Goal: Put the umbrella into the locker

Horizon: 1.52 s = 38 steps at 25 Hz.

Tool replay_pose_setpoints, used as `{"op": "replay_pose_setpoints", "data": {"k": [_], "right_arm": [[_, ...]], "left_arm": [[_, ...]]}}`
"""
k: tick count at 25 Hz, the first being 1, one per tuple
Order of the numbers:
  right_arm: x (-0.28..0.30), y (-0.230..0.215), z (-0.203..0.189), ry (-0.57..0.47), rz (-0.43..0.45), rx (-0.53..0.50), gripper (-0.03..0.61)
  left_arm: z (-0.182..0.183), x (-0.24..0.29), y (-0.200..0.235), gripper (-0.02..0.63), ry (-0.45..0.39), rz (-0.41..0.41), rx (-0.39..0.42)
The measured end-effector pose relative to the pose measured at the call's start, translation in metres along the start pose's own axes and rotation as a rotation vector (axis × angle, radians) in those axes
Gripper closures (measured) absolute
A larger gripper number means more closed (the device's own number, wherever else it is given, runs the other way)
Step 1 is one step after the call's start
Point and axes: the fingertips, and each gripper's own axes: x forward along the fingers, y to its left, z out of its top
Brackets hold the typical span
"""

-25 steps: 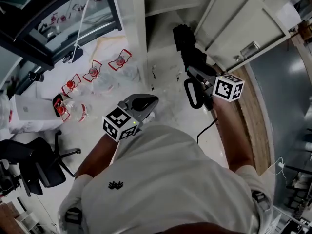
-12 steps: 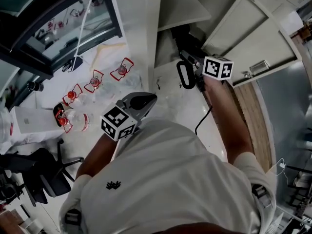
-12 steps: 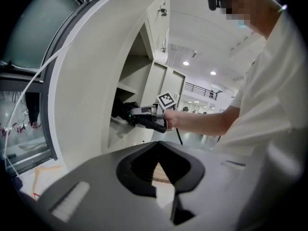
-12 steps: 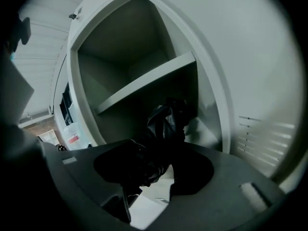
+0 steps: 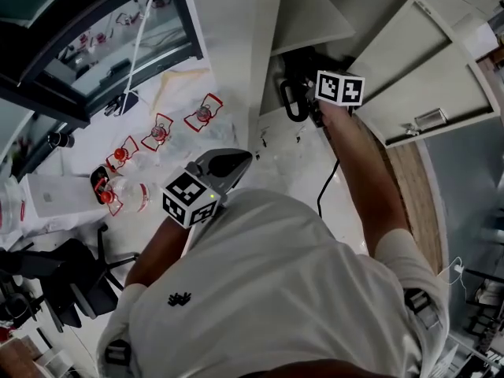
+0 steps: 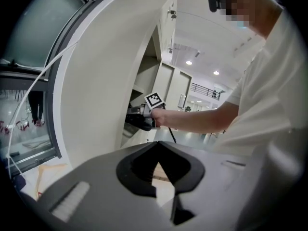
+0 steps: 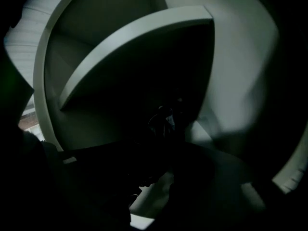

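White locker (image 5: 311, 22), one; black umbrella (image 5: 304, 61), one

The person wears a white short-sleeved shirt (image 5: 268, 290) with a small black emblem (image 5: 180, 298) on its back. The left tongs (image 5: 239, 161) have a grey shell and a white cube (image 5: 191, 198) printed with black squares. The right tongs (image 5: 309, 99) bear a second cube (image 5: 340, 88) and a black cable (image 5: 324, 191).
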Motion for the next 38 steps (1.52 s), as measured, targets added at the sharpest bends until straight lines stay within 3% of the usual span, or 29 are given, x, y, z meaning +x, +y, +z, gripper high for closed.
{"op": "replay_pose_setpoints", "data": {"k": [14,21,38], "right_arm": [[0.046,-0.021,0.0,0.051,-0.16,-0.187,0.359],[0.053,-0.024,-0.003,0.05,-0.192,-0.261,0.353],[0.025,-0.012,-0.009,0.006,-0.164,-0.234,0.311]], "left_arm": [[-0.014,-0.023,0.009,0.557,0.01,0.044,-0.033],[-0.023,-0.03,0.007,0.557,0.026,0.061,-0.049],[-0.037,-0.022,-0.038,0.557,0.073,0.027,-0.054]]}}
